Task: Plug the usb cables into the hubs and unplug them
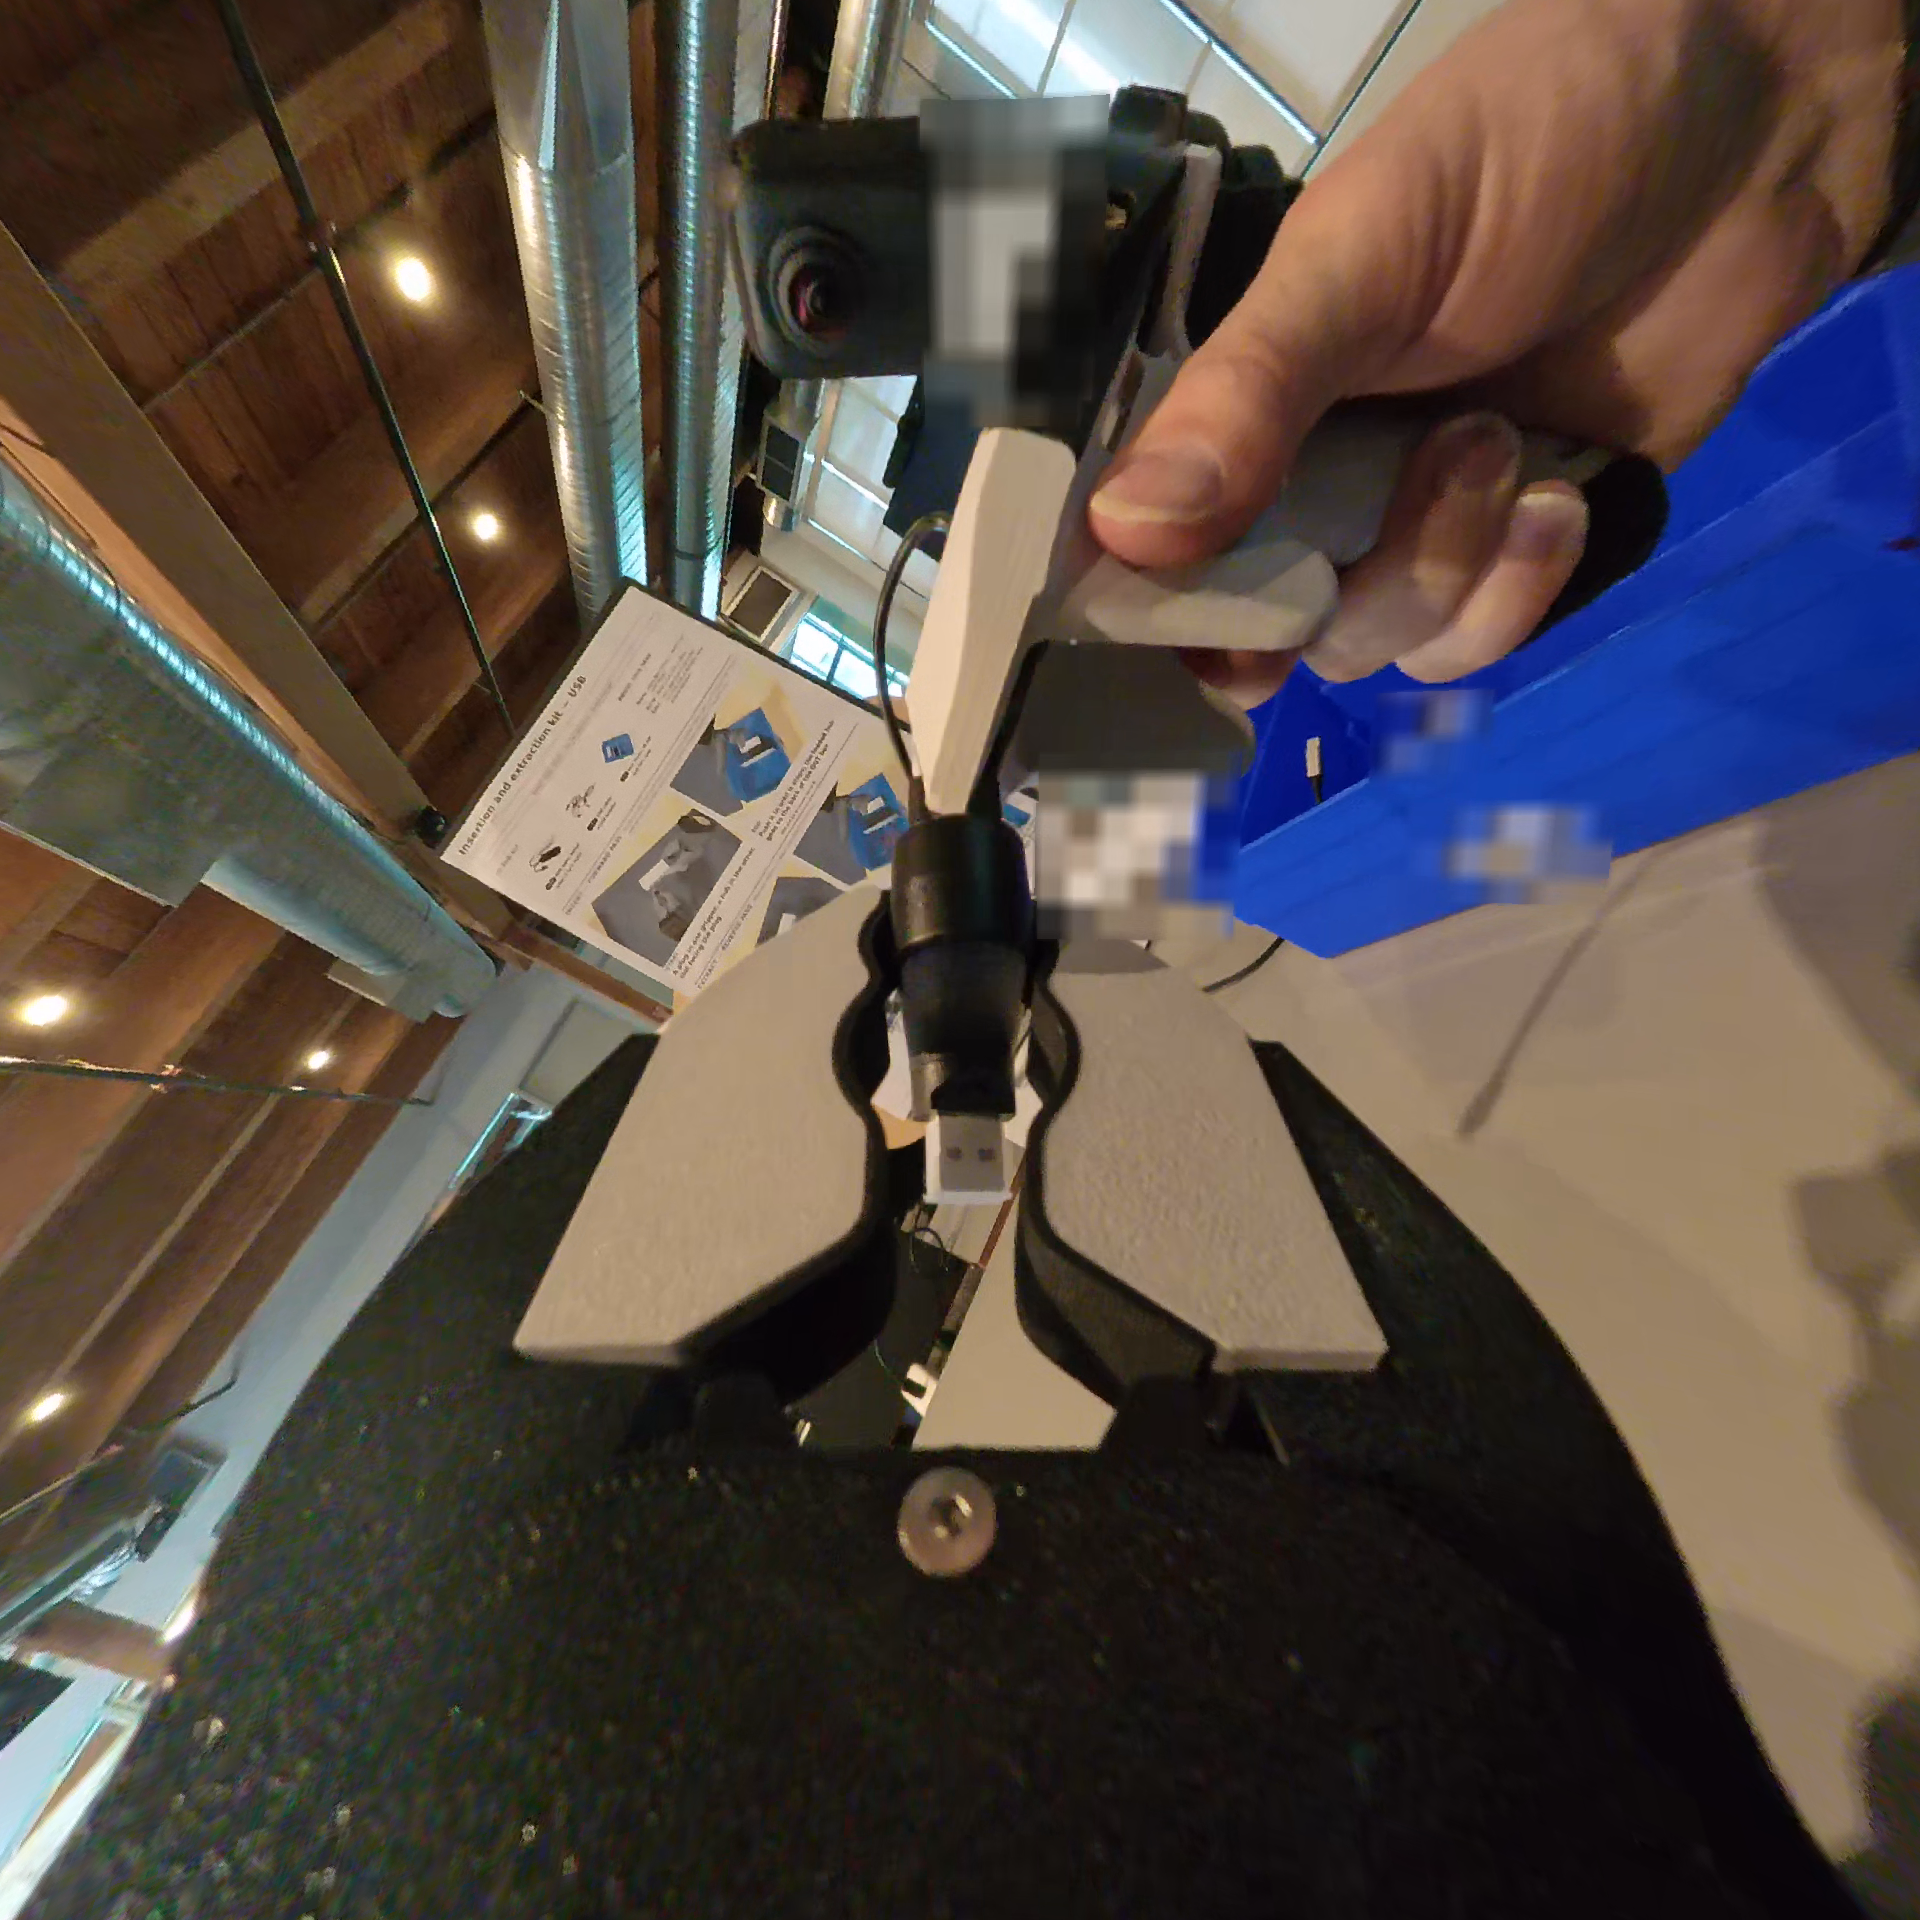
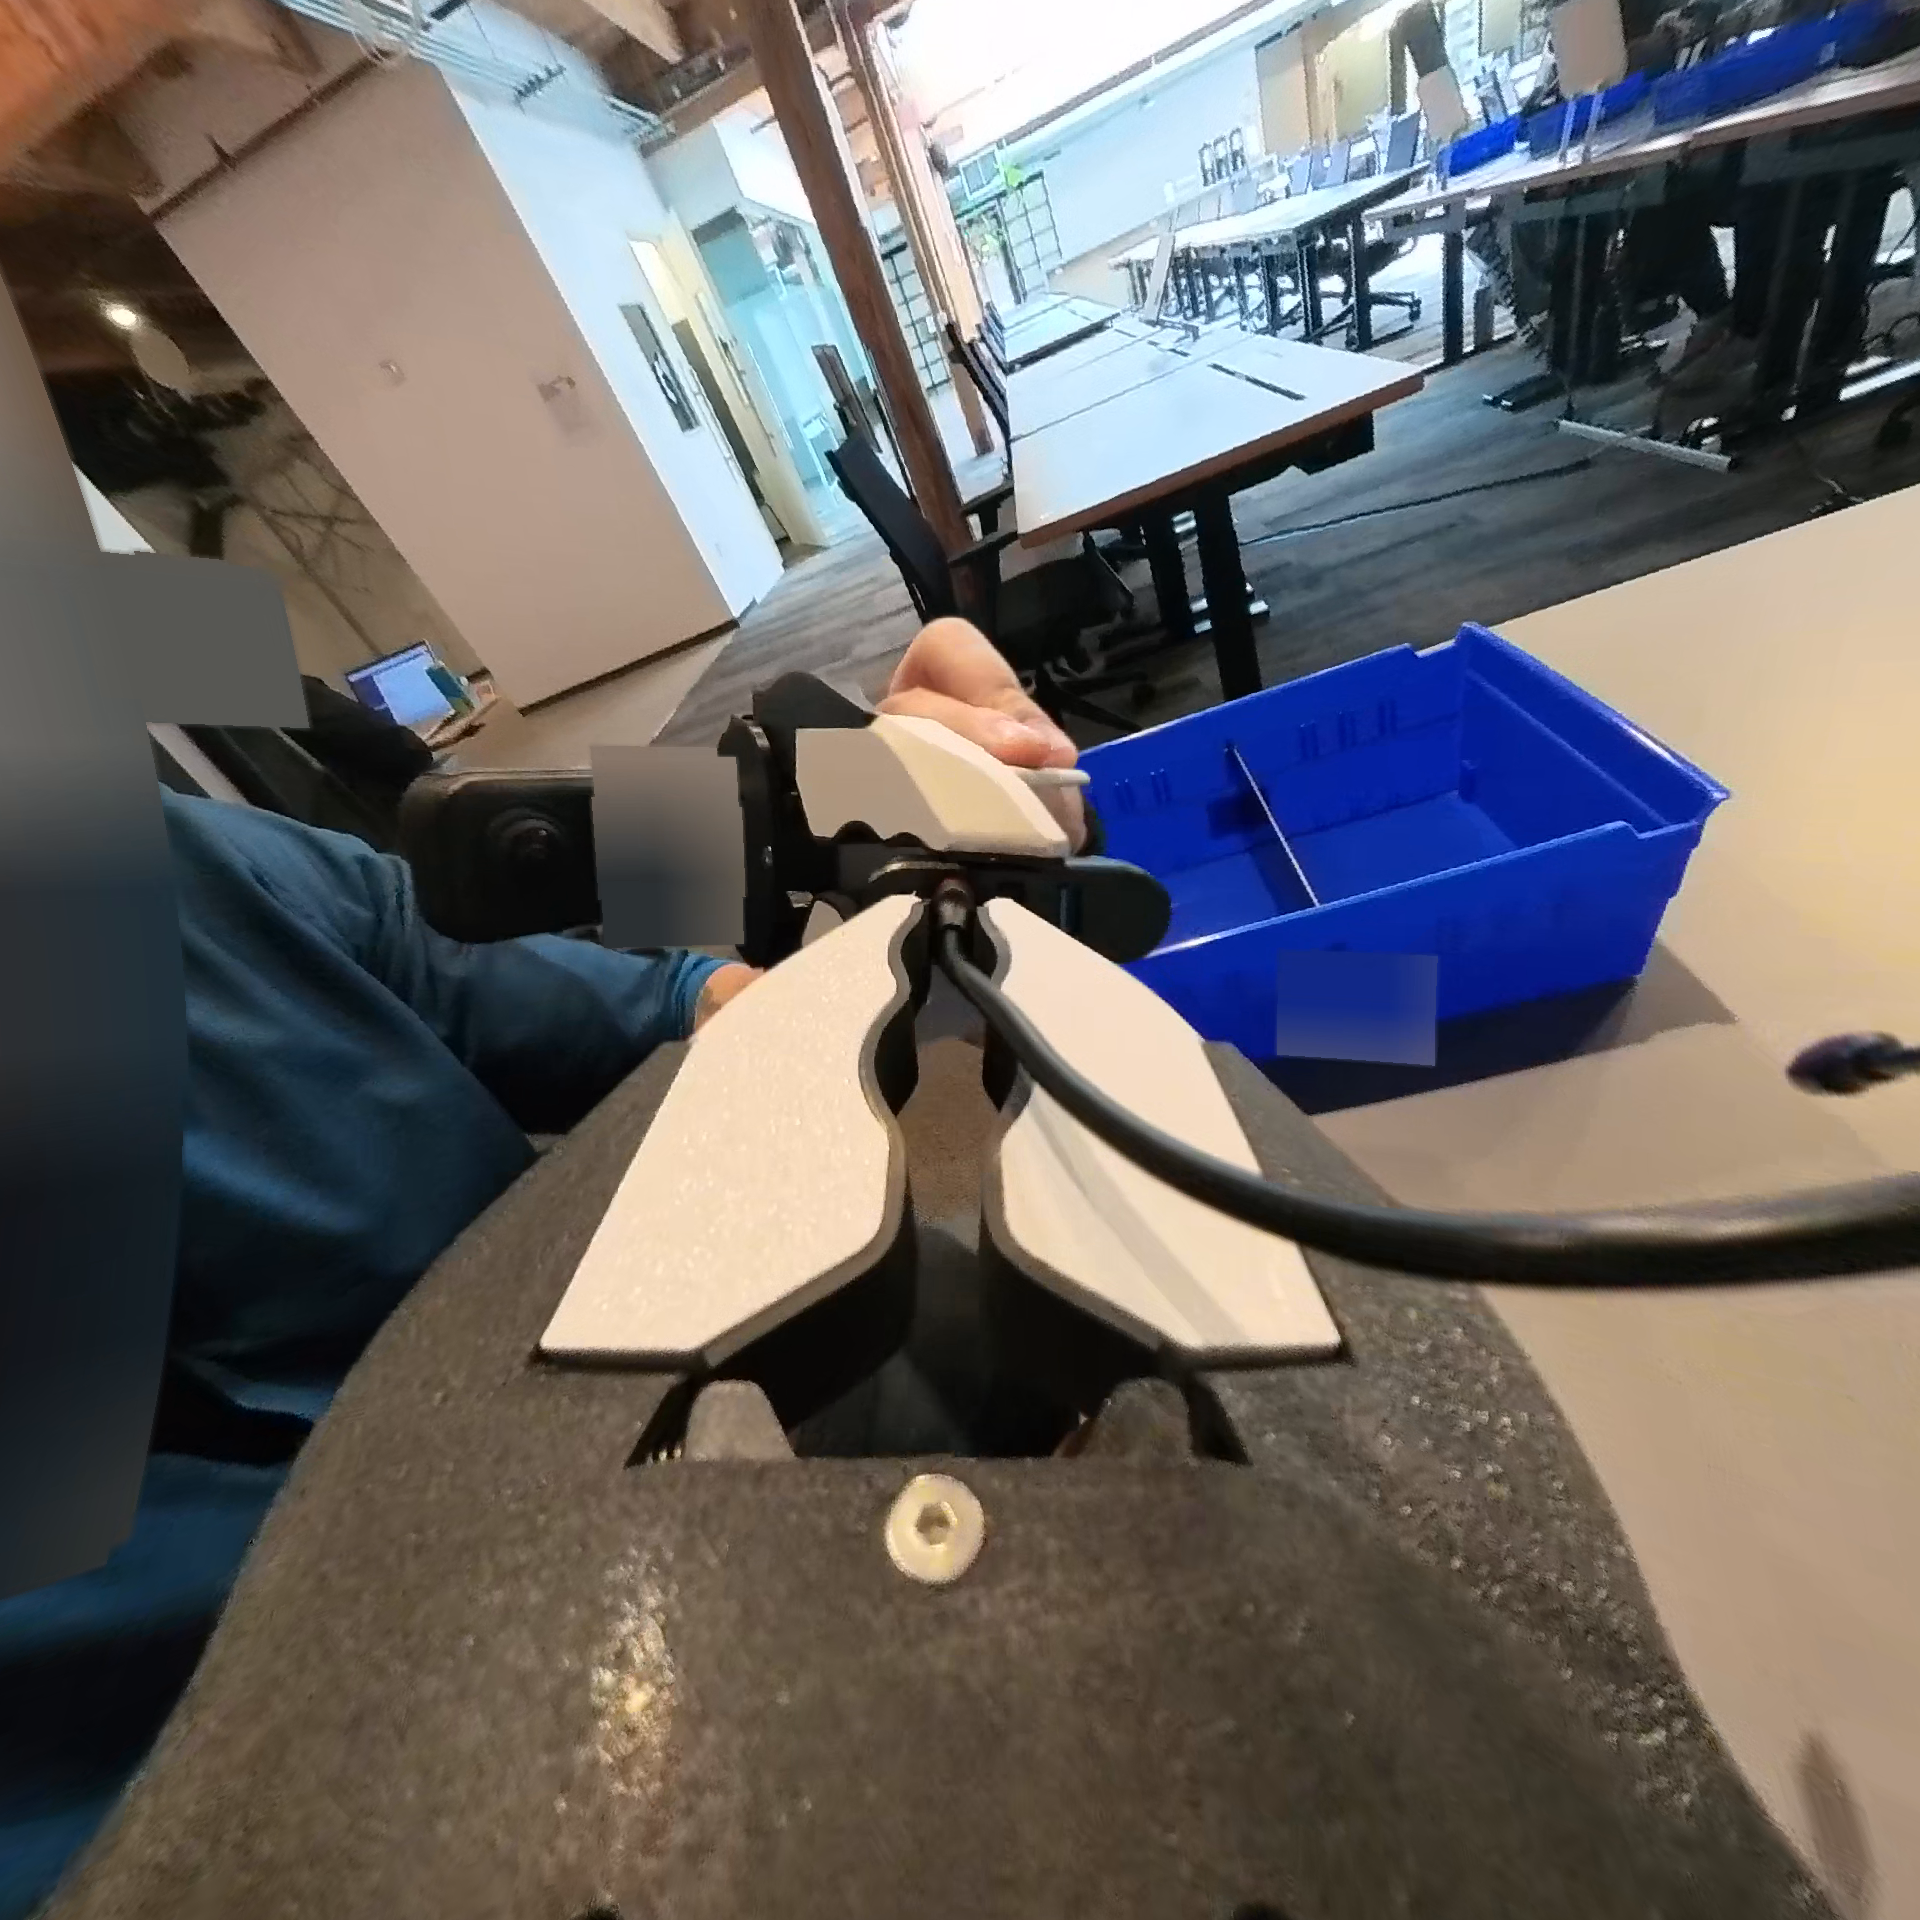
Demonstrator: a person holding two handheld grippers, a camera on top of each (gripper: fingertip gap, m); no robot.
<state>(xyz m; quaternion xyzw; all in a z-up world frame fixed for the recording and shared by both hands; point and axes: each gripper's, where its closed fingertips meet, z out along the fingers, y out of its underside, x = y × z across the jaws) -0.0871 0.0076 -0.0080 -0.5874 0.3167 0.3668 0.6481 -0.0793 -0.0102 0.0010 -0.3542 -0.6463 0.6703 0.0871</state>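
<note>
In the left wrist view my left gripper (image 1: 956, 961) is shut on the black body of a USB plug (image 1: 961, 1039). The plug's metal end (image 1: 975, 1158) points back toward the camera. My right gripper (image 1: 961, 795), held by a hand, comes in from above and meets the plug's cable end. In the right wrist view my right gripper (image 2: 948, 912) is shut on the black cable (image 2: 1247, 1195) right behind the plug. The cable curves off to the right. The left gripper (image 2: 1070, 868) sits just beyond it, tip to tip. No hub is in view.
A blue bin (image 2: 1558, 935) with a divider stands on the grey table (image 2: 1714, 1455) just right of the grippers, and also shows in the left wrist view (image 1: 1714, 623). Another dark cable end (image 2: 1849, 1062) lies on the table at the right. An instruction sheet (image 1: 665, 790) stands behind. Only a small space, under 4 cm, lies between the two pairs of fingers.
</note>
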